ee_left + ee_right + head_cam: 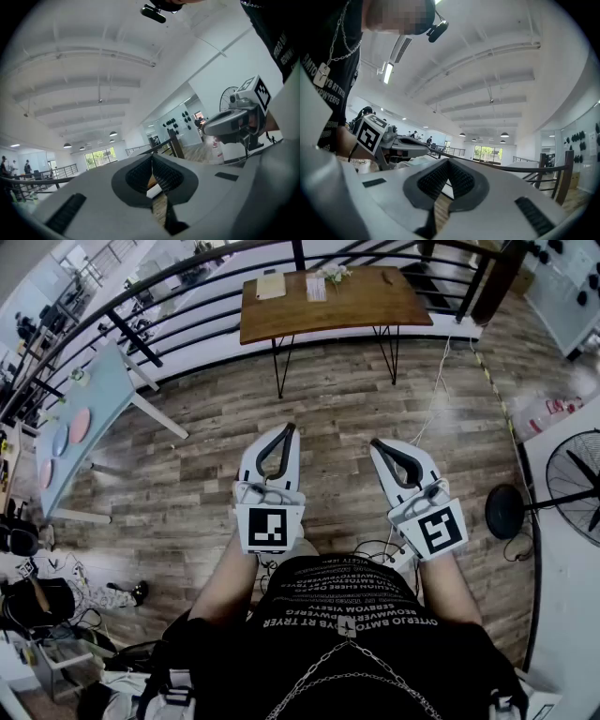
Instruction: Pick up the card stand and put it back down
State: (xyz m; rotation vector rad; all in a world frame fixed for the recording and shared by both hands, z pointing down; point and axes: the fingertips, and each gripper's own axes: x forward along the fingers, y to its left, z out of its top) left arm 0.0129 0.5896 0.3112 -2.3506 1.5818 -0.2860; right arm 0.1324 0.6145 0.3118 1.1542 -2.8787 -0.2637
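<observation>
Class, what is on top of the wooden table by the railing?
On the wooden table are a tan board, a white card and a small bunch of flowers. They are too small to identify further, and anything behind the flowers is hidden.

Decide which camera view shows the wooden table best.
The head view: the whole wooden table shows from above, with its top, legs and small things on it. In the left and right gripper views, shut jaws block it; only a brown sliver shows between them.
</observation>
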